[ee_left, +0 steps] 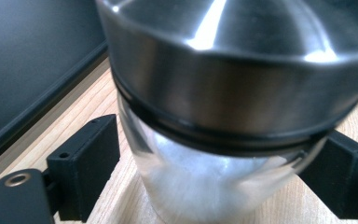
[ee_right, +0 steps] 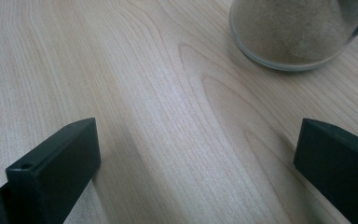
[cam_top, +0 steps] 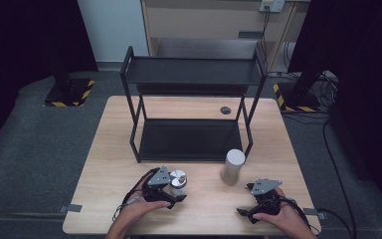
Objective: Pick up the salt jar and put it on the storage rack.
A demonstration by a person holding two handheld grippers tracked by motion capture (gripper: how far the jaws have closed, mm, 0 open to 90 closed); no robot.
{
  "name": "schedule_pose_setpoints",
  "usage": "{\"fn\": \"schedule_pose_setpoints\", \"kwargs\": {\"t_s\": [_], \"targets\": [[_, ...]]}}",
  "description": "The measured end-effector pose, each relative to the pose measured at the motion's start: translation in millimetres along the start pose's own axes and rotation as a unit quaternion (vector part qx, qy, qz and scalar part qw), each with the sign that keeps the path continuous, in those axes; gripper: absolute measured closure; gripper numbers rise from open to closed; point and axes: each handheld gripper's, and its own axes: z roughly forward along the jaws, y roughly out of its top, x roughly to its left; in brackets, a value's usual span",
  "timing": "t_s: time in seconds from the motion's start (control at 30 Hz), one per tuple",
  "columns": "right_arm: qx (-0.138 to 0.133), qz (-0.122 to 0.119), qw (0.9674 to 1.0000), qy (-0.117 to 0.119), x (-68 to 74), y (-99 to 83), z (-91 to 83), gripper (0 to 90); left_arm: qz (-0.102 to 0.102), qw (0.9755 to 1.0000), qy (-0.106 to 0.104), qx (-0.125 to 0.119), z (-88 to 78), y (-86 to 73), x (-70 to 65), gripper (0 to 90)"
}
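Though set close on either side of the glass jar [ee_left: 214, 186], no clear pressure from the left tool [cam_top: 176, 191]: black pads level with the glass wall below the steel lid [ee_left: 233, 79], one seeming to touch it, the other with barely a sliver between. Grip or mere bracketing, impossible to say. Jar upright on the desk [cam_top: 104, 164], right between this tool's jaws, white powdery filling in its lower part. Just beyond and to one side of the tool, the dark bottom shelf of the black rack [cam_top: 189, 139]. In the high view, hand low behind the tool, cable trailing back over the desk edge.

Right tool [cam_top: 249, 199] released: jaws spread wide, nothing but bare wood grain between them. Ahead of it and off toward one jaw, apart from both pads, the tall jar [ee_right: 289, 32] with sandy filling, standing upright on the desk. From above, the same tall jar [cam_top: 233, 167] between the two tools, nearer the right one, just in front of the rack's near corner post.
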Motion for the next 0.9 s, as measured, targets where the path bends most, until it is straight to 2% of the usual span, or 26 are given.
{"fn": "schedule_pose_setpoints", "kwargs": {"t_s": [0.33, 0.53, 0.9], "targets": [[0.000, 0.002, 1.0000, -0.002, 1.8, -0.2, -0.3, 1.3, -0.002, 1.0000, -0.005, -0.005, 3.8, -0.2, 3.0, 21.2], [0.000, 0.002, 1.0000, -0.003, 2.4, -0.2, -0.4, 1.3, 0.005, 1.0000, -0.007, -0.003, 7.0, -0.1, 2.7, 29.2], [0.001, 0.003, 1.0000, -0.003, 2.7, -0.3, -0.5, 1.3, 0.010, 0.9999, -0.007, 0.002, 6.8, 2.4, 2.8, 29.9]]}}
